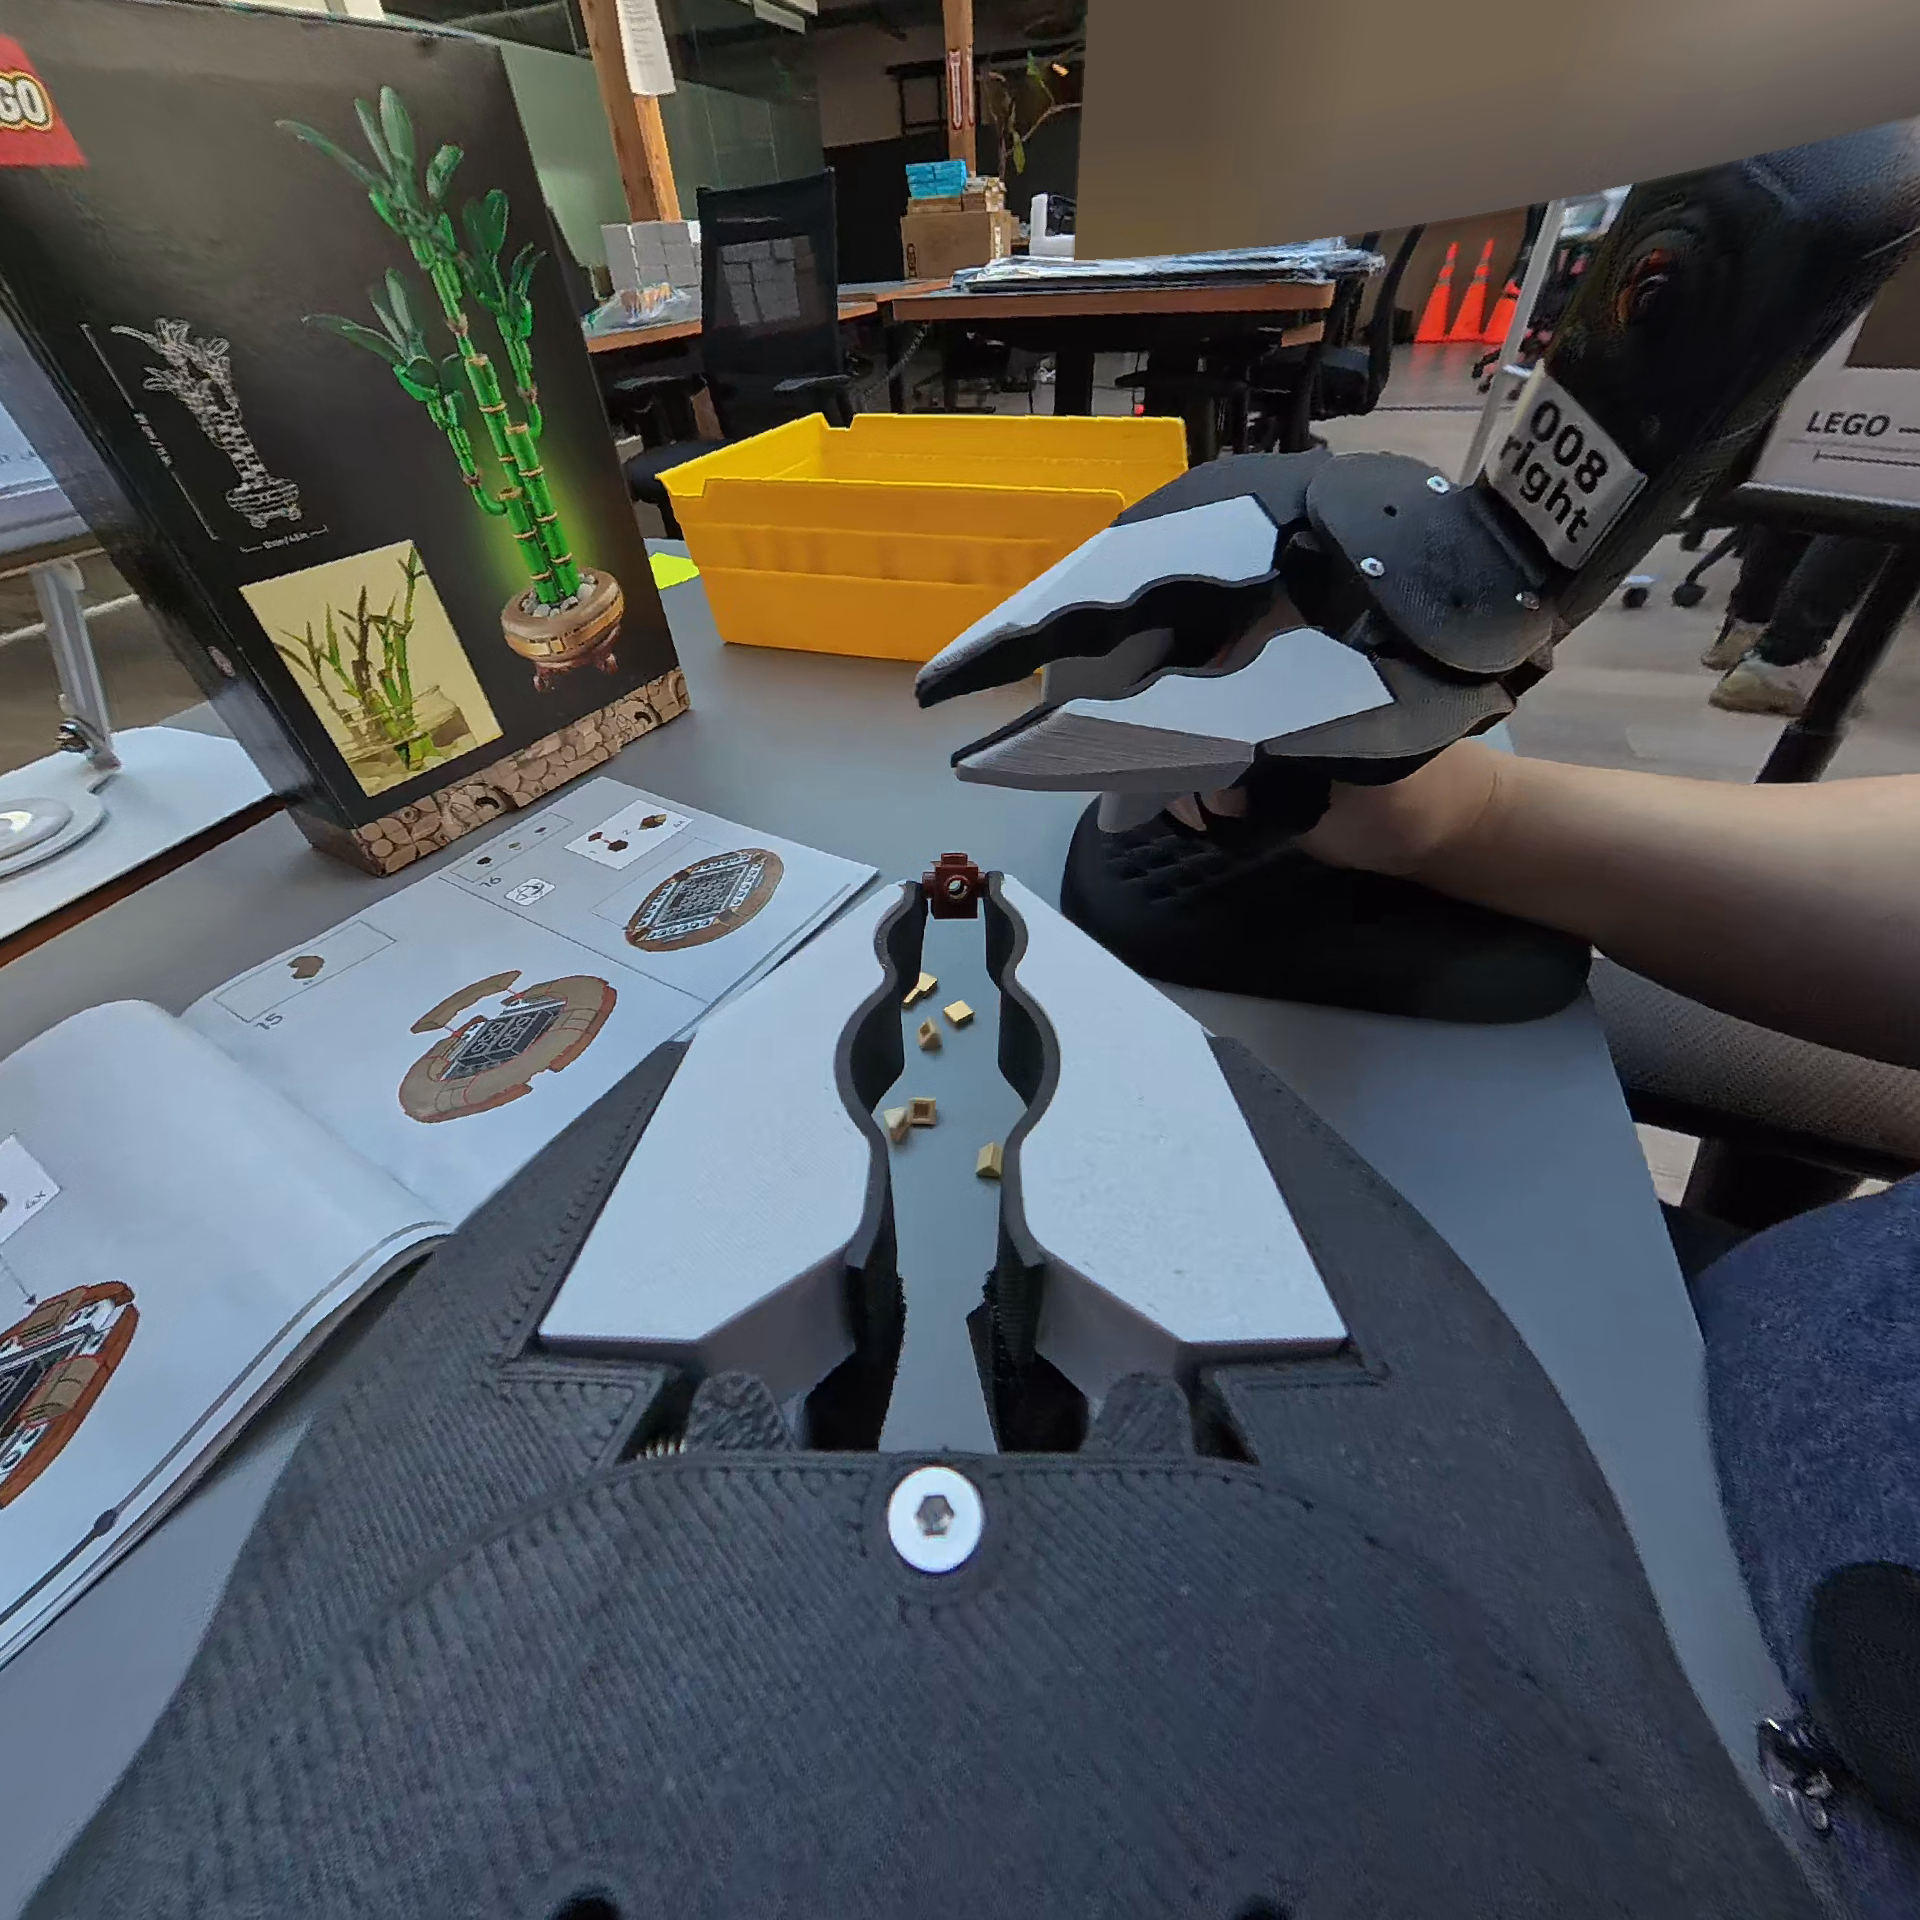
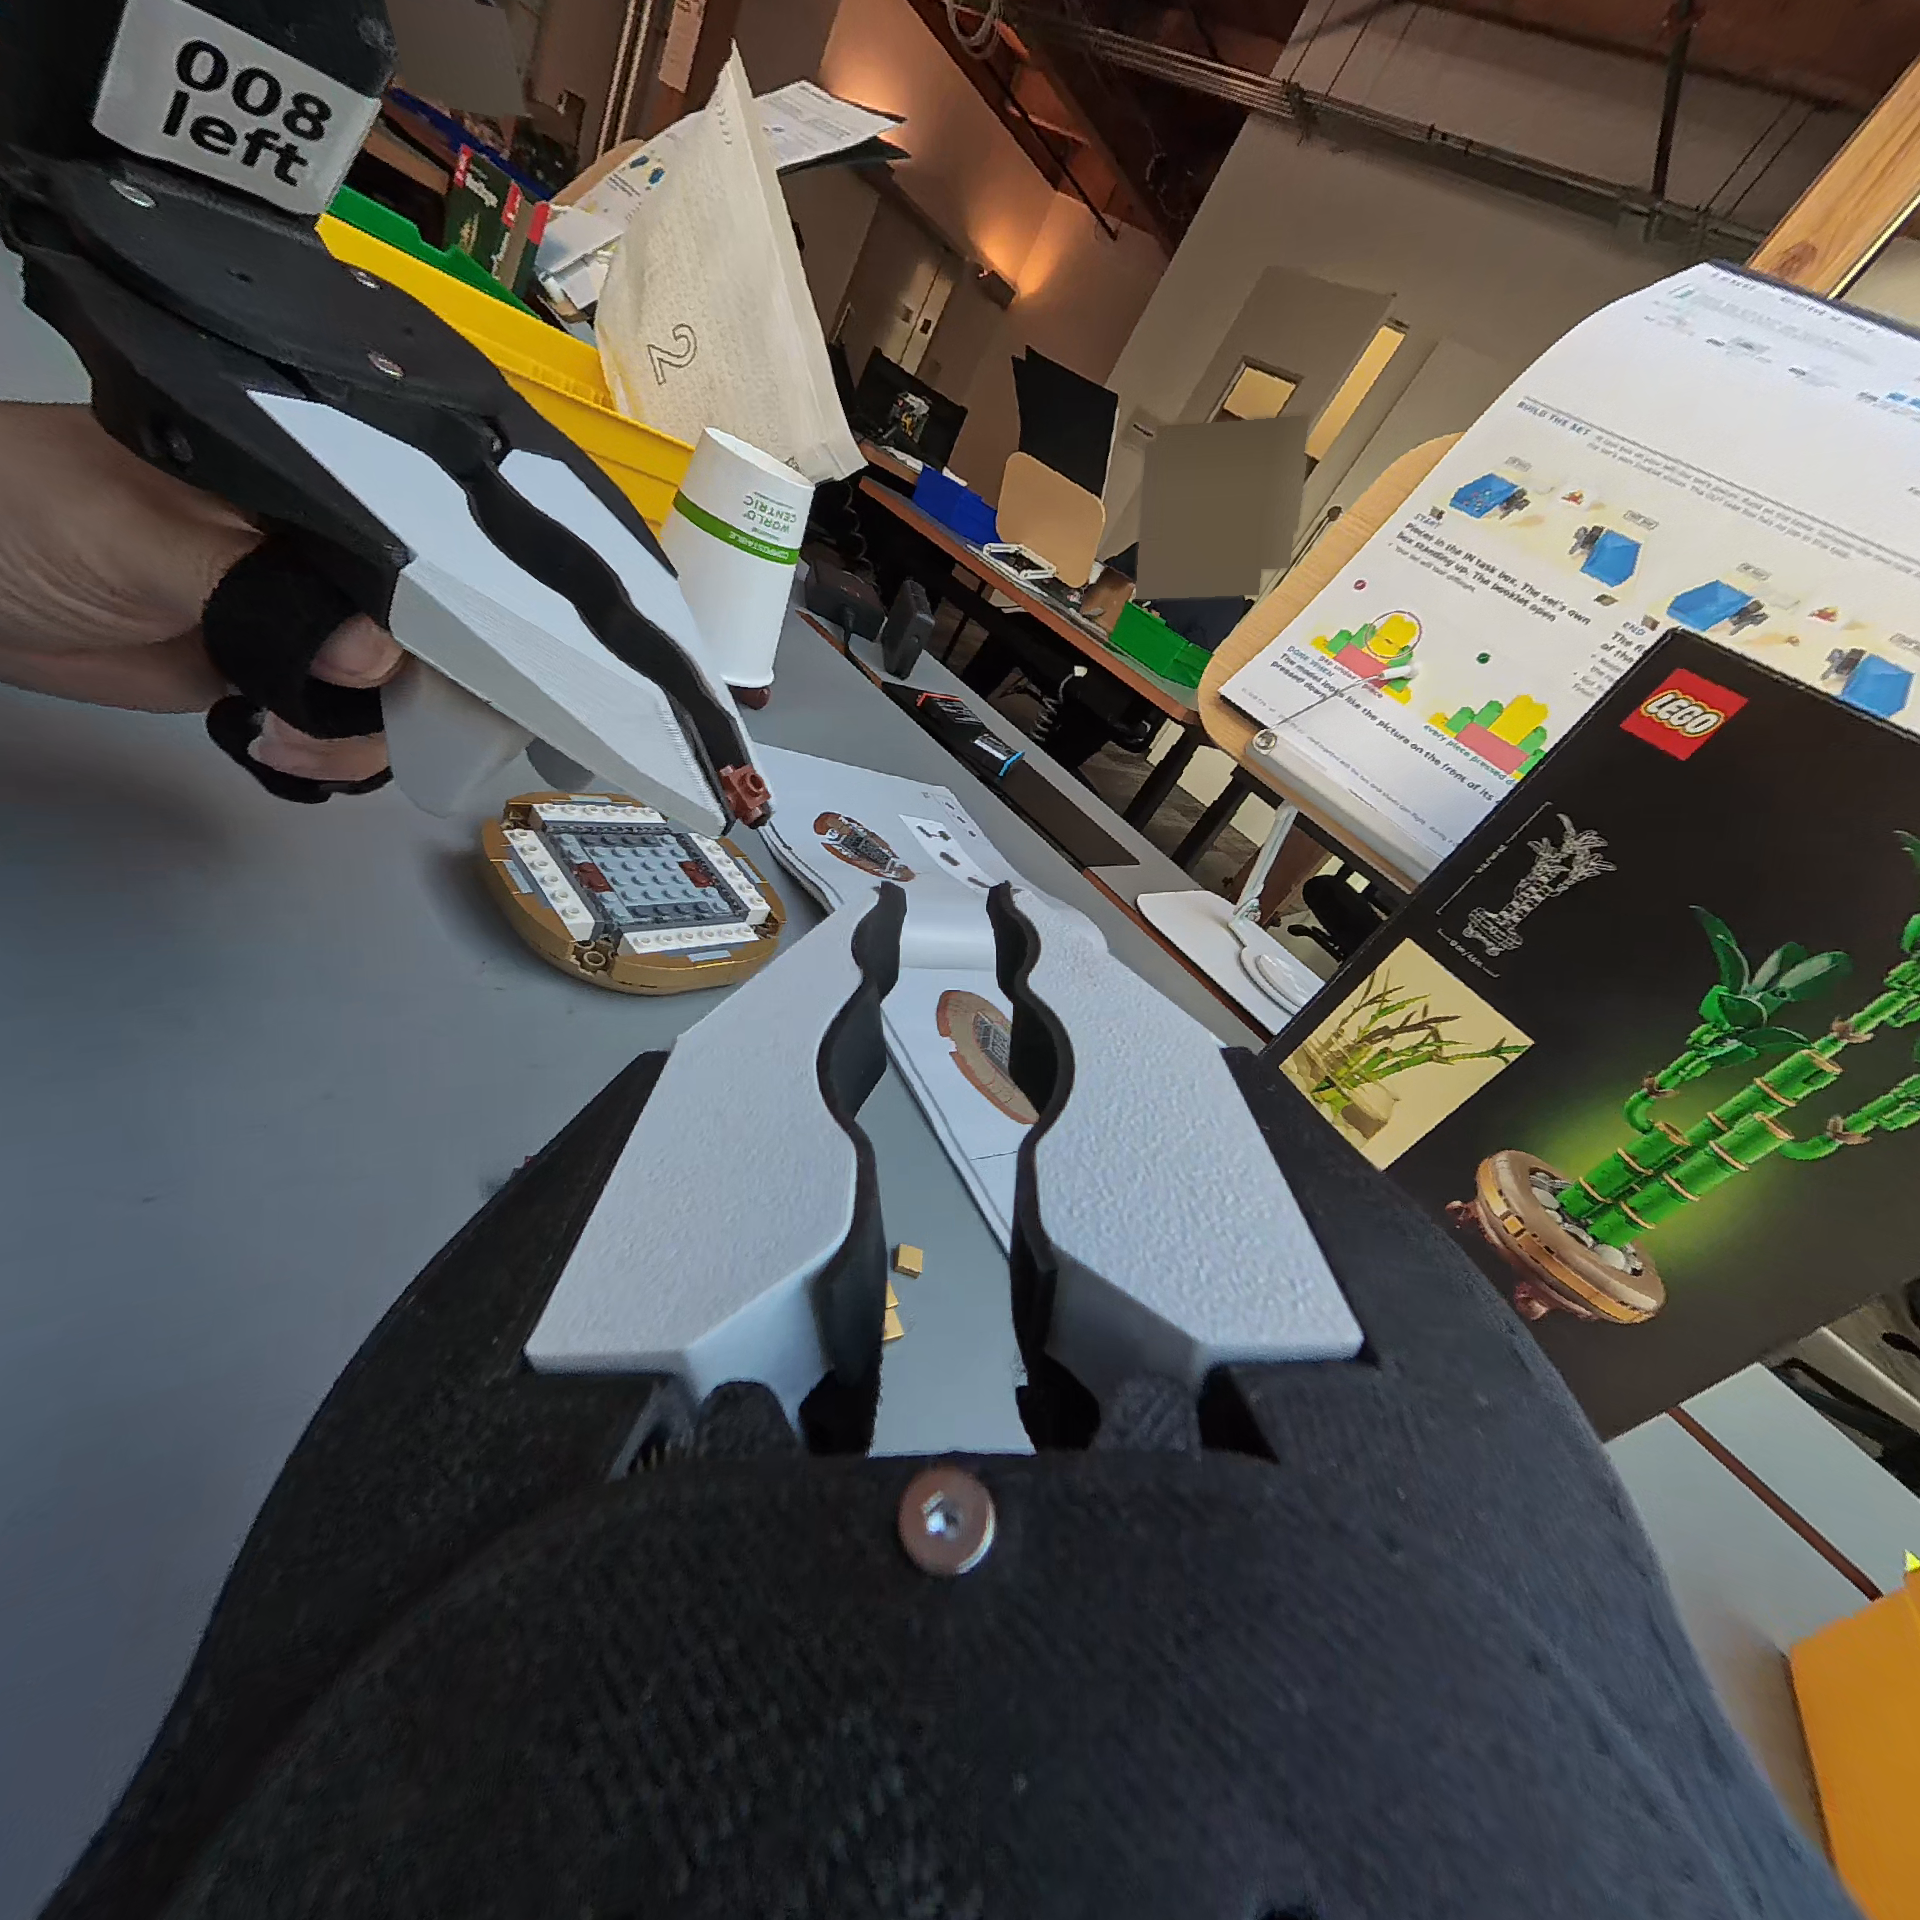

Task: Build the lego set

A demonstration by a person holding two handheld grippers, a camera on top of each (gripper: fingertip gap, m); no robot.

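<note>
We see open grey table (image 2: pixel 260 1039) near and left of the round lego base (image 2: pixel 632 894), so a gripper could pass there. To the right the open booklet (image 1: pixel 499 997) and upright box (image 2: pixel 1662 1039) close that side. Farther off, the yellow bin (image 1: pixel 914 520) and paper cup (image 2: pixel 736 582) block the way.

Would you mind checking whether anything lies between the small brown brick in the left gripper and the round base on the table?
Nothing visible does: the brown brick, pinched by the left gripper, hangs just above the round base with open air between.

Left gripper (image 2: pixel 743 795) around reddish-brown brick (image 2: pixel 744 790).
</note>
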